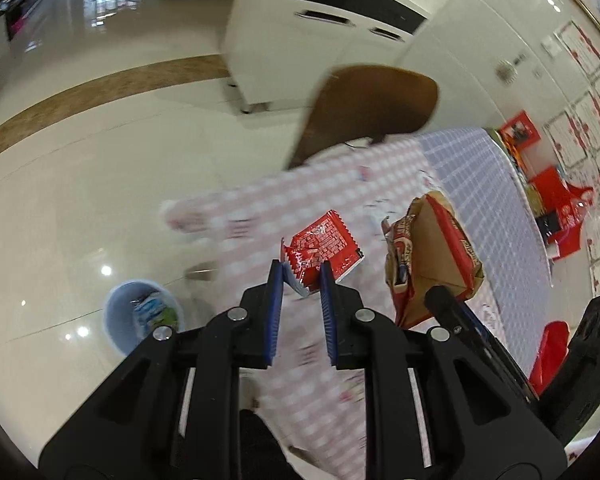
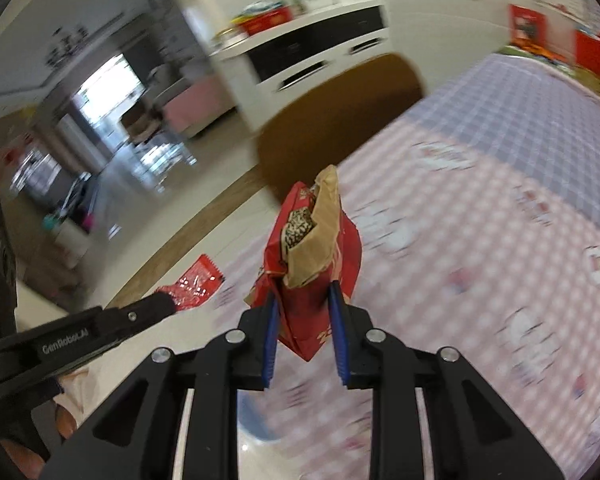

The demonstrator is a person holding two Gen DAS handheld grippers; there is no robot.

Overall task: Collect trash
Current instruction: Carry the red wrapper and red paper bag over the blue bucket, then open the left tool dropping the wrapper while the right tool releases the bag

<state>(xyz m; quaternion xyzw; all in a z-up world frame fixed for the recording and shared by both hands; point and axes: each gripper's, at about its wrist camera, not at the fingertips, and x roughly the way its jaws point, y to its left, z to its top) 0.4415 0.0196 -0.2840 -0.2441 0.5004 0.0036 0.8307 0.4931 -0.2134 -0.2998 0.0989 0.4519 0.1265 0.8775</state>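
My left gripper (image 1: pixel 300 268) is shut on a red snack wrapper (image 1: pixel 324 244) and holds it above the table's edge. The wrapper also shows in the right wrist view (image 2: pixel 196 284). My right gripper (image 2: pixel 302 300) is shut on a red and brown paper snack bag (image 2: pixel 312 248) and holds it above the checked tablecloth (image 2: pixel 480 208). The bag shows to the right in the left wrist view (image 1: pixel 428 256). A light blue trash bin (image 1: pixel 140 320) stands on the floor at lower left with a green and white pack inside.
A brown chair back (image 1: pixel 364 112) stands at the table's far end. A white cabinet (image 1: pixel 316 40) is behind it. Red boxes (image 1: pixel 556 196) sit at the table's far right. The glossy tile floor (image 1: pixel 80 200) lies to the left.
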